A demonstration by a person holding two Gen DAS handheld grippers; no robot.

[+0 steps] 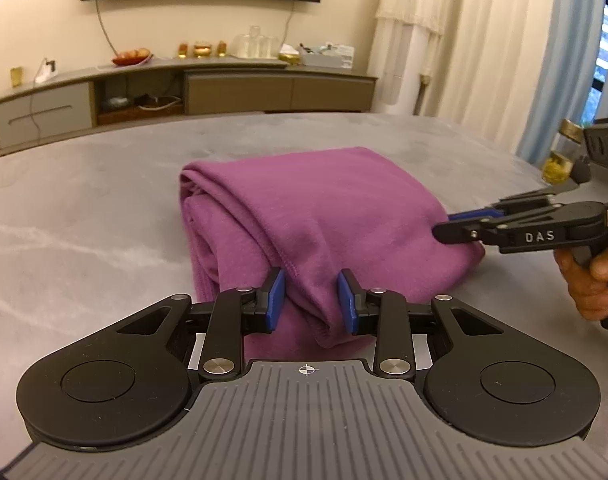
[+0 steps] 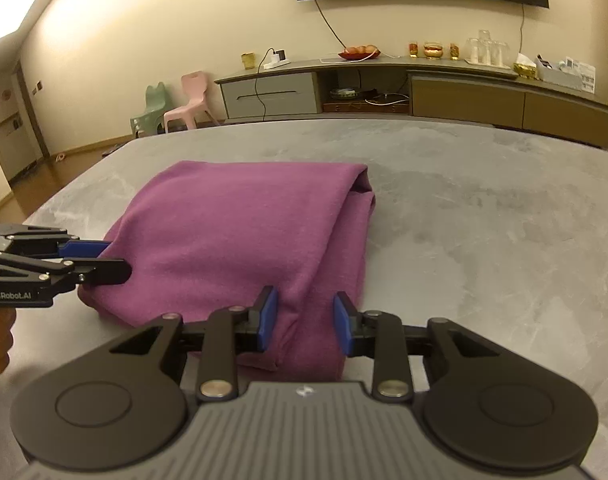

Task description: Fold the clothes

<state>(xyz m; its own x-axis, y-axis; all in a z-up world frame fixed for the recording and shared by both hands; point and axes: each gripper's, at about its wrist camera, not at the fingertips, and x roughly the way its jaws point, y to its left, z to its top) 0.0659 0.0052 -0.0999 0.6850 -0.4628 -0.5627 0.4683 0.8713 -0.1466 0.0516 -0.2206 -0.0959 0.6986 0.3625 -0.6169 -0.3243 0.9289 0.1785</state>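
- Purple garment [image 1: 315,216]: a soft, fleecy knit, folded into a thick rounded bundle; I see layered folds stacked along one side and a stitched hem running diagonally toward my left gripper. It lies on the grey table [image 1: 84,208], whose top is matte and mottled like stone.
- Left gripper [image 1: 308,300]: black linkage arms with flat blue pads; in my left wrist view the jaws stand apart, one pad on each side of a raised fold at the garment's near edge, at 6 o'clock of the bundle. The pads sit just beside the cloth; I cannot tell whether they press it.
- Right gripper [image 2: 305,322]: same build; its jaws also stand apart, straddling a ridge of cloth at the garment's near edge in my right wrist view. Contact with the fabric is likewise unclear.
- Cross views: from the left wrist, the right gripper enters at 3 o'clock, fingers reaching the bundle's edge, with the right hand [image 1: 587,280] around its handle. From the right wrist, the left gripper enters at 9 o'clock, its tips at the garment's corner.
- Background: a long low sideboard [image 2: 423,92] at 12 o'clock; pale curtains [image 1: 463,40] at 1 o'clock in the left view.
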